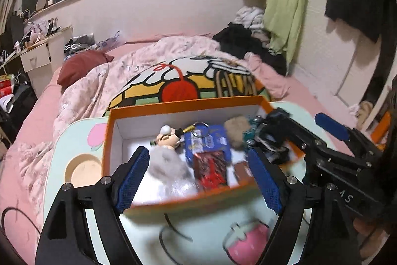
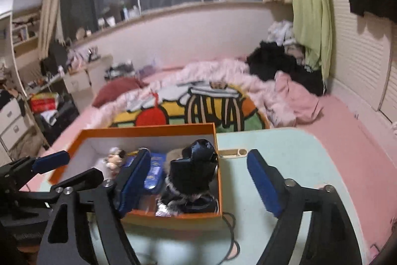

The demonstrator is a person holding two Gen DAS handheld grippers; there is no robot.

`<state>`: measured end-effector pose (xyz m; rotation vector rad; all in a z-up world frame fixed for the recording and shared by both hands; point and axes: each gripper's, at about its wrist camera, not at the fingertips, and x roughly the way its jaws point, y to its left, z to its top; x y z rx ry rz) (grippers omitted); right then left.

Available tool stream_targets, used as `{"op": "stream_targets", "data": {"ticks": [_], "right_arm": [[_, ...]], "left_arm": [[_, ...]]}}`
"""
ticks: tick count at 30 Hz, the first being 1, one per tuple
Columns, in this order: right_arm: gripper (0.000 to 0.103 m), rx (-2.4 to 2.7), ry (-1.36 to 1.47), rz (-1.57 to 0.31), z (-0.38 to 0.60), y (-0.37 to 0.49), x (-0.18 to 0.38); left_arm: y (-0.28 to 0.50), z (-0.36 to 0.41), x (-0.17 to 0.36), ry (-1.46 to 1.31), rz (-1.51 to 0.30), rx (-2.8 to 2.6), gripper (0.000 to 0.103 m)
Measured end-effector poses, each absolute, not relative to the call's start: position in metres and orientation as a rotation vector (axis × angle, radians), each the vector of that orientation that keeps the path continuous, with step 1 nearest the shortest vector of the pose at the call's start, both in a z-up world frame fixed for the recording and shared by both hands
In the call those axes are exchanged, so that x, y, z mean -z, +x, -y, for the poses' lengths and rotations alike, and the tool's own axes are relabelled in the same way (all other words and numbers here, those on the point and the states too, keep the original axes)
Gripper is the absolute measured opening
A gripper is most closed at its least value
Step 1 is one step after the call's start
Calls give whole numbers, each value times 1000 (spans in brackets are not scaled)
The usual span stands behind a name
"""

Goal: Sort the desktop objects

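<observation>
Both my tongs, left gripper and right gripper, are spread wide, pinching nothing, over the orange box mid-frame.

Letters "S" and "A" in pale print, seen sideways, on the black body of the right gripper, left wrist view; more letters may be cut off. Blue packet in the orange box carries print, too blurred to read. Nothing legible in the right wrist view.
</observation>
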<state>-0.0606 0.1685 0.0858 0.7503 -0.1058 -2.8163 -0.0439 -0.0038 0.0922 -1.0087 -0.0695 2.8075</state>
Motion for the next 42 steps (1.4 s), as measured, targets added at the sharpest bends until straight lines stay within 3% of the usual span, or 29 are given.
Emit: {"op": "stream_targets", "data": {"ticks": [4, 12, 14, 17, 24, 42], "right_arm": [[84, 2742, 833, 94, -170, -31, -82], [84, 2681, 1134, -81, -160, 0, -26], [86, 2669, 1231, -112, -157, -3, -10], [96, 2679, 1270, -74, -167, -8, -4], [101, 2683, 1279, -73, -170, -13, -3], [101, 2684, 1277, -72, -169, -12, -2]], "left_arm": [[-13, 5, -84, -1041, 57, -2780, 82], [5, 2, -17, -1295, -13, -2737, 82], [6, -3, -8, -1292, -112, -2810, 89], [6, 2, -5, -1333, -43, -2826, 103], [11, 2, 0, -1309, -40, -2834, 103], [10, 1, -1, -1305, -39, -2835, 103]]}}
